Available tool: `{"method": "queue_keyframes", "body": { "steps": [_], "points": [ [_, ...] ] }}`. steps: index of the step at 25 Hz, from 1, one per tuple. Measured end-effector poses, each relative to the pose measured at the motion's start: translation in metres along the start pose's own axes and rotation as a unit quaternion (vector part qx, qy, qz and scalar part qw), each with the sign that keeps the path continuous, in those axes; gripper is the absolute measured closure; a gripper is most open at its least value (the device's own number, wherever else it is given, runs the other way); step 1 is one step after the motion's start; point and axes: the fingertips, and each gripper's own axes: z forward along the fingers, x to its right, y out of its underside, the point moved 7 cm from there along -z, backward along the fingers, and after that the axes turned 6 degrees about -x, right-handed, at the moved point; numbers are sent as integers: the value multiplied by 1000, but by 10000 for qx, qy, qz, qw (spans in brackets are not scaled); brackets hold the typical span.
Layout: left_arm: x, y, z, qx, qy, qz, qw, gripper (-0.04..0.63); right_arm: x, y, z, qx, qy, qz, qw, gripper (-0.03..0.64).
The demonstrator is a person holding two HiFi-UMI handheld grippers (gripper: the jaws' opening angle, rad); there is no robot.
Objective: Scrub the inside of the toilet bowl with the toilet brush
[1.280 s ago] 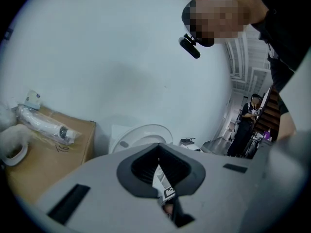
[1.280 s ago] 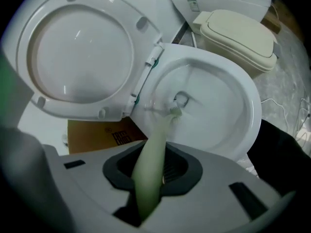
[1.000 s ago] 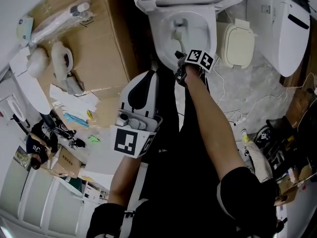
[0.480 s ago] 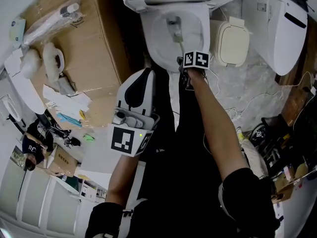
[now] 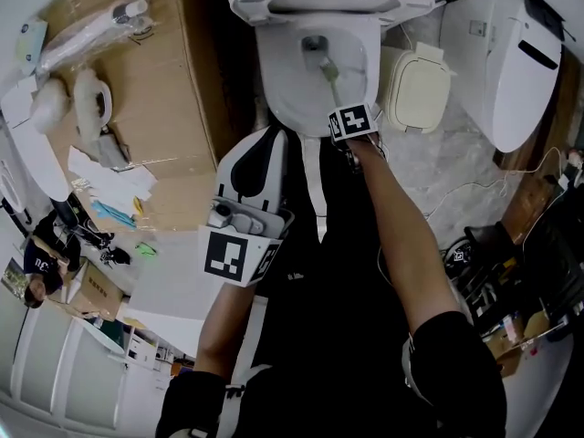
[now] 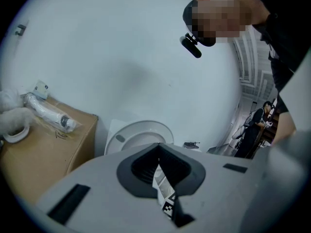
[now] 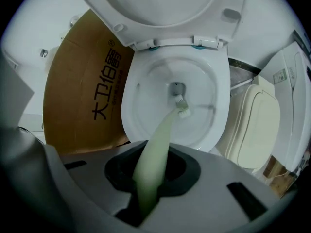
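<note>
Two white ceramic toilets are counted: an open toilet bowl (image 5: 272, 80) at top centre and a closed-lid toilet (image 5: 497, 71) at upper right. One pale green toilet brush (image 7: 163, 130), one brown cardboard box (image 5: 173, 71) at upper left and one cream square lidded container (image 5: 418, 89) are seen. Two grey two-jaw grippers are counted: the left gripper (image 6: 158, 149) and the right gripper (image 7: 153, 153).

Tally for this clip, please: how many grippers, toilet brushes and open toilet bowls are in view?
grippers: 2, left gripper and right gripper
toilet brush: 1
open toilet bowl: 1
total: 4
</note>
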Motion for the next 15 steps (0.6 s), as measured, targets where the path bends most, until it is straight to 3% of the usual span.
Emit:
{"method": "queue_keyframes", "body": {
  "steps": [7, 15],
  "points": [
    [0, 0, -2, 156, -284, -126, 9994, 589, 13, -23, -14, 47, 271, -365, 9990, 557],
    [3, -1, 2, 323, -530, -298, 9976, 589, 23, -38, -21, -297, 771, -1311, 9879, 557]
  ]
}}
